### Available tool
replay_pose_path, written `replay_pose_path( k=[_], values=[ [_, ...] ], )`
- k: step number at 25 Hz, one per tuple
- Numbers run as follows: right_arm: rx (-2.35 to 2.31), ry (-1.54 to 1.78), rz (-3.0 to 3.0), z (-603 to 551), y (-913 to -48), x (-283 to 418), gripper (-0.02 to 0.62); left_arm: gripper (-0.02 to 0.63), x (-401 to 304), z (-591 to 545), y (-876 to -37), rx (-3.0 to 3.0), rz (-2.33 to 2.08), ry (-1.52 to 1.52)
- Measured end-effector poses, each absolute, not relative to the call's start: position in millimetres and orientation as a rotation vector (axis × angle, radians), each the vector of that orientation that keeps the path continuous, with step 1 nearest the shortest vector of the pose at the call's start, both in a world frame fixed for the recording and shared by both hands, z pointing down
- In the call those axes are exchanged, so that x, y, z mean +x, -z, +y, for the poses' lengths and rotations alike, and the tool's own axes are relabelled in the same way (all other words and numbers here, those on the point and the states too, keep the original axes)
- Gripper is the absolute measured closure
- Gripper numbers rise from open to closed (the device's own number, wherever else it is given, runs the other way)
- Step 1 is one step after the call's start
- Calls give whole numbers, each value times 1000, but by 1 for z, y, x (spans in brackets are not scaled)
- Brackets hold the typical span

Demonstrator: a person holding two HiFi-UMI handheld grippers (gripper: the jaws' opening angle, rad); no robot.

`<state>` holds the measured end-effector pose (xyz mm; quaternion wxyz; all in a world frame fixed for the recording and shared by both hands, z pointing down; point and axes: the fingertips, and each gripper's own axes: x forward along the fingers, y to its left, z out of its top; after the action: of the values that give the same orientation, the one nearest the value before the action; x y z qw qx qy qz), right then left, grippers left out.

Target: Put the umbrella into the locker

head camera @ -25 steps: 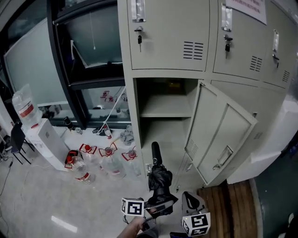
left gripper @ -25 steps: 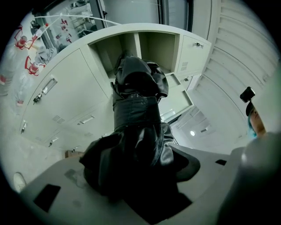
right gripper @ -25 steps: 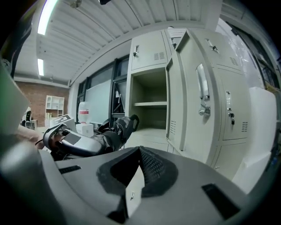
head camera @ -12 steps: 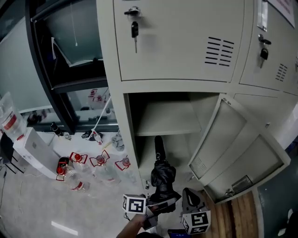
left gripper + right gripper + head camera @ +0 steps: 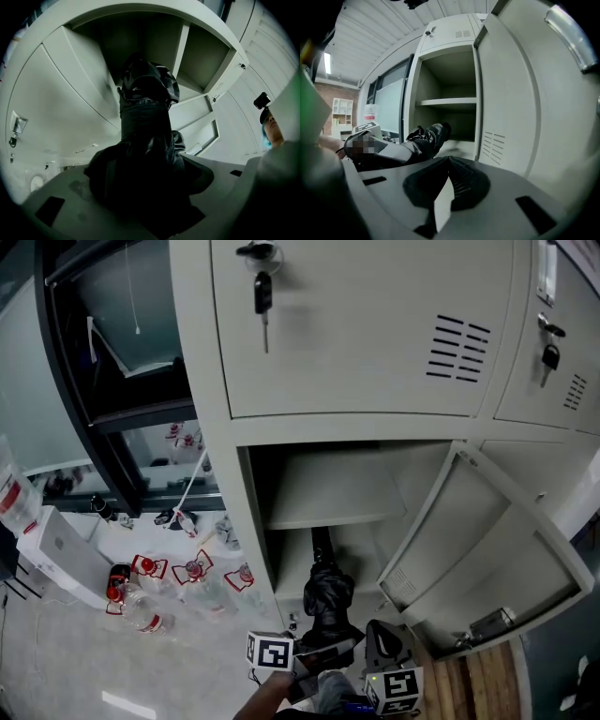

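A folded black umbrella (image 5: 325, 594) points handle-first into the open locker's lower compartment (image 5: 352, 554), its tip just past the front edge and under the shelf (image 5: 328, 495). My left gripper (image 5: 322, 645) is shut on the umbrella's bunched fabric end. In the left gripper view the umbrella (image 5: 146, 117) fills the space between the jaws of the left gripper (image 5: 145, 197). My right gripper (image 5: 382, 645) hangs beside it, near the open door (image 5: 492, 554). In the right gripper view the right gripper (image 5: 449, 183) has its pads together, holding nothing, and the umbrella (image 5: 425, 137) lies to its left.
The locker door (image 5: 511, 108) swings out to the right, close to the right gripper. Several water bottles (image 5: 192, 579) and a white box (image 5: 54, 554) stand on the floor at left. Keys (image 5: 262, 292) hang from the shut upper door. Wooden flooring (image 5: 461, 679) shows at lower right.
I have come closer to the locker. The umbrella, still held by the left gripper, has moved forward so its tip now reaches into the lower compartment.
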<state>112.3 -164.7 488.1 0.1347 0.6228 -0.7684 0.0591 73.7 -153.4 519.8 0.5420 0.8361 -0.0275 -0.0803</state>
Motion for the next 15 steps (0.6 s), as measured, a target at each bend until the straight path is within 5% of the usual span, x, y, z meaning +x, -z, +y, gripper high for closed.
replay_pose_path(
  k=[15],
  values=[
    [1753, -165, -2295, -198, -495, 113, 595, 328, 84, -185, -524, 1945, -75, 233]
  ],
)
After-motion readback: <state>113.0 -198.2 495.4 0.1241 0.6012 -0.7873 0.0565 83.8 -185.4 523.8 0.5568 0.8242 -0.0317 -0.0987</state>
